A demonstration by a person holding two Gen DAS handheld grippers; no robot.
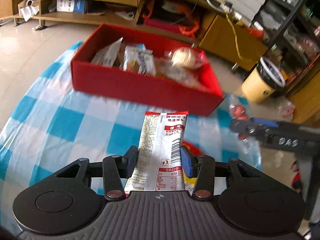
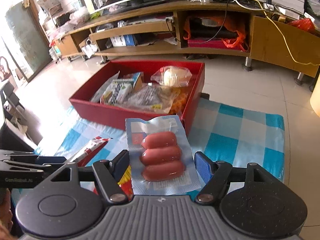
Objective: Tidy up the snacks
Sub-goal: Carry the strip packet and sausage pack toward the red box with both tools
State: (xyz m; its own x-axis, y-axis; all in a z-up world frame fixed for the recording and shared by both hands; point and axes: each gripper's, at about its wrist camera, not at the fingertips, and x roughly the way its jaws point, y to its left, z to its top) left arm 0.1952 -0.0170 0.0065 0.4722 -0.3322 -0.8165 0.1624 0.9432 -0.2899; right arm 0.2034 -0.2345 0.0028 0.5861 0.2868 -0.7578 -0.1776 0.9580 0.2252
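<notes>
1. Clamping a silver snack packet (image 1: pixel 163 152), the left gripper (image 1: pixel 160 160) has its fingers (image 1: pixel 131 160) pressed tight on the packet's sides, holding it upright above the blue-checked cloth (image 1: pixel 66 124).
2. The right gripper (image 2: pixel 162 166) holds a clear pack of three sausages (image 2: pixel 162 156) between half-spread fingers (image 2: pixel 202 166); the pack points toward the far box.
3. The red box (image 2: pixel 112 110) sits at the cloth's far edge, holding mixed snack bags, with a wrapped white bun (image 2: pixel 172 77) at its far right.
4. Both grippers tilt downward over the cloth's near part.

Wooden TV stand (image 2: pixel 200 6), yellow bin (image 1: pixel 258 84)
</notes>
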